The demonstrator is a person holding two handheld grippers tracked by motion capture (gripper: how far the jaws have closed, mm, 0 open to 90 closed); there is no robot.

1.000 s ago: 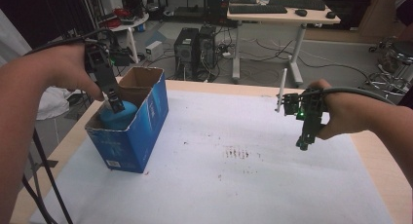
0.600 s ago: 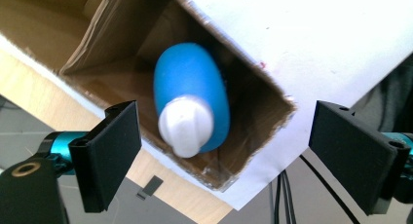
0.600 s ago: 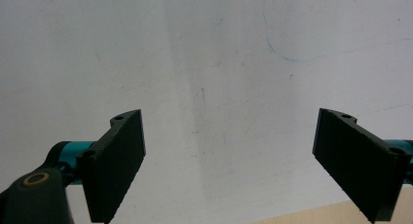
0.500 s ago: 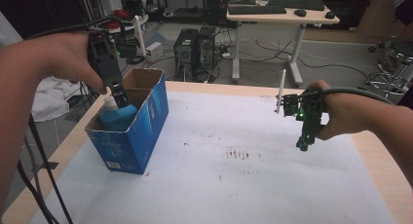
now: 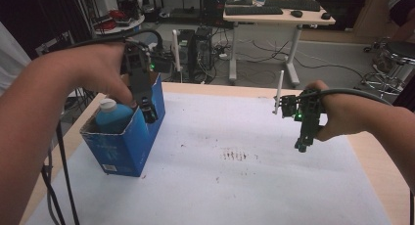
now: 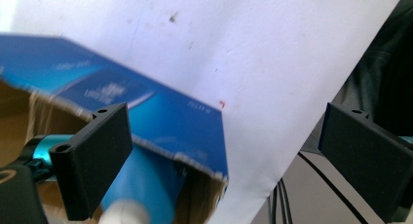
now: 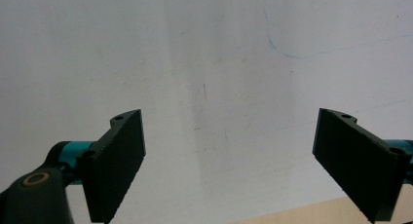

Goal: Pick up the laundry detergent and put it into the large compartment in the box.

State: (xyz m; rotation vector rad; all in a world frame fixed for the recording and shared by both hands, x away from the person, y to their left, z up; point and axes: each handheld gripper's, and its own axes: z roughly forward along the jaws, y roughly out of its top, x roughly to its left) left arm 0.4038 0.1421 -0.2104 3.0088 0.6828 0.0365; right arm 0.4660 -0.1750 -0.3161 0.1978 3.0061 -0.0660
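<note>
Item one: a blue bottle (image 5: pixel 113 118) with a white cap, standing inside an open blue cardboard box (image 5: pixel 128 146). In the left gripper view I see the same bottle (image 6: pixel 146 187) low in the box (image 6: pixel 165 121), its white end toward the camera, the picture somewhat blurred.

Item two: the box itself, set near the left edge of the table (image 5: pixel 254 90), on a white sheet (image 5: pixel 244 186) that covers most of the top. Its top flaps are open and the brown inner card shows.

Item three: my left gripper (image 5: pixel 147 112), held above the box's right wall, tips pointing down at the rim. In its own view (image 6: pixel 234 160) the jaws stand wide apart with nothing between them; one jaw lies over the box opening, the other past the sheet's edge.

Item four: my right gripper (image 5: pixel 303 144), well apart from the box, over the right side of the sheet, tips down and clear of the surface as far as I can judge. Its own view (image 7: pixel 234 160) shows jaws spread wide and empty over bare white sheet (image 7: pixel 204 63).

Item five: faint dark marks (image 5: pixel 236 155) on the sheet near its middle.
</note>
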